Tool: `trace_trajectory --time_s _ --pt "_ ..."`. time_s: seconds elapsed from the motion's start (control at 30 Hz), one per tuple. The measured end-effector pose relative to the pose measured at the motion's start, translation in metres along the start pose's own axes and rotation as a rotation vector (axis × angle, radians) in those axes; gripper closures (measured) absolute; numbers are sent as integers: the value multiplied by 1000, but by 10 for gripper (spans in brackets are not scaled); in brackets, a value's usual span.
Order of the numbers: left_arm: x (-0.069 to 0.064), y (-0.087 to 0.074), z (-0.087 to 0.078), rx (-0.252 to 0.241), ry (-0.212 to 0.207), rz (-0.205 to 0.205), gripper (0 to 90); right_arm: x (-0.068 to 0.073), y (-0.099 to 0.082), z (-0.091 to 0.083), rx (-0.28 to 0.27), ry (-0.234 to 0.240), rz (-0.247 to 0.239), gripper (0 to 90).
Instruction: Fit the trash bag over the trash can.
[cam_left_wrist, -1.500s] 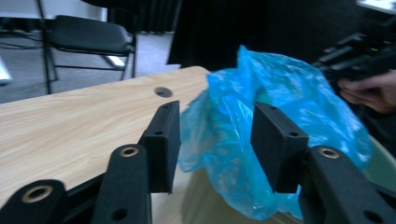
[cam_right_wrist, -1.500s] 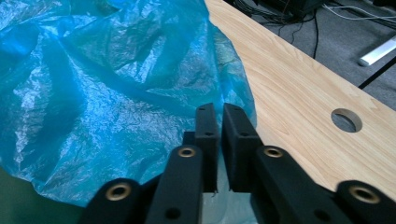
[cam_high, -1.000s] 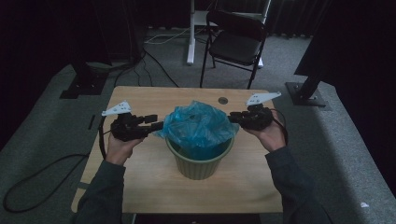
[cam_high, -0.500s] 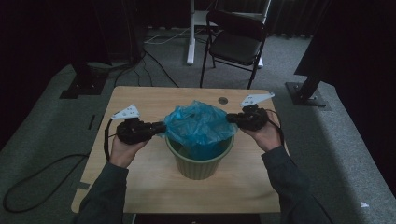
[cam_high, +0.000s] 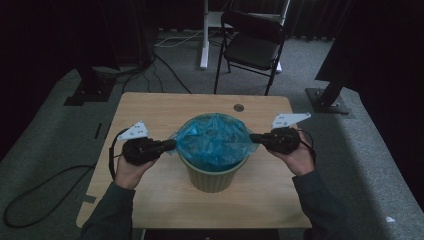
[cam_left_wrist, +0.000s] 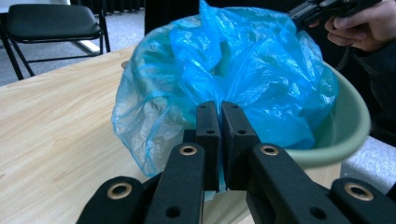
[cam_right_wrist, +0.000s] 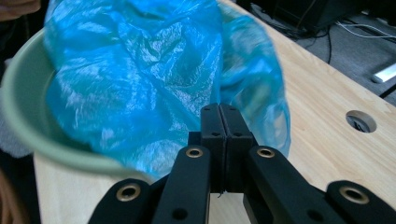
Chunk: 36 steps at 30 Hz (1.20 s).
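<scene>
While the green bin (cam_high: 212, 172) stands on the surface (cam_high: 150, 107), the left gripper (cam_high: 170, 145) has just pinched the blue bag (cam_high: 212, 140) on one side. The right gripper (cam_high: 254, 138) has just pinched its other side.

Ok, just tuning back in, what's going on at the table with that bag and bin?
A person works a gripper in each hand on a blue plastic bag sitting in a green bin on the wooden table. The left gripper has just closed on the bag's edge on one side, the right gripper on the opposite side. The bag is bunched up, not yet spread over the rim.
</scene>
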<state>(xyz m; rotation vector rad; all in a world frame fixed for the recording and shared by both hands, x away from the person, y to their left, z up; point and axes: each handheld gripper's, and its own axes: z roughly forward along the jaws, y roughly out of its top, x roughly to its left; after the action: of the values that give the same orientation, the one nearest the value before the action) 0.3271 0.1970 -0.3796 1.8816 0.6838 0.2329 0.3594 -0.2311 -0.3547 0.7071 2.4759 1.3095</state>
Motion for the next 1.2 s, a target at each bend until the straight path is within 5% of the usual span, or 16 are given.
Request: trace_trajectory --time_s 0.2,0.73,1.2 --pt "-9 -11 -3 11 -13 4 863 14 -12 -7 11 44 -34 899" --pt "-27 -31 7 34 -95 9 867 38 -30 -1 36 253 -83 900" --pt "-36 -33 24 52 -134 20 876 38 -35 4 26 277 -71 900"
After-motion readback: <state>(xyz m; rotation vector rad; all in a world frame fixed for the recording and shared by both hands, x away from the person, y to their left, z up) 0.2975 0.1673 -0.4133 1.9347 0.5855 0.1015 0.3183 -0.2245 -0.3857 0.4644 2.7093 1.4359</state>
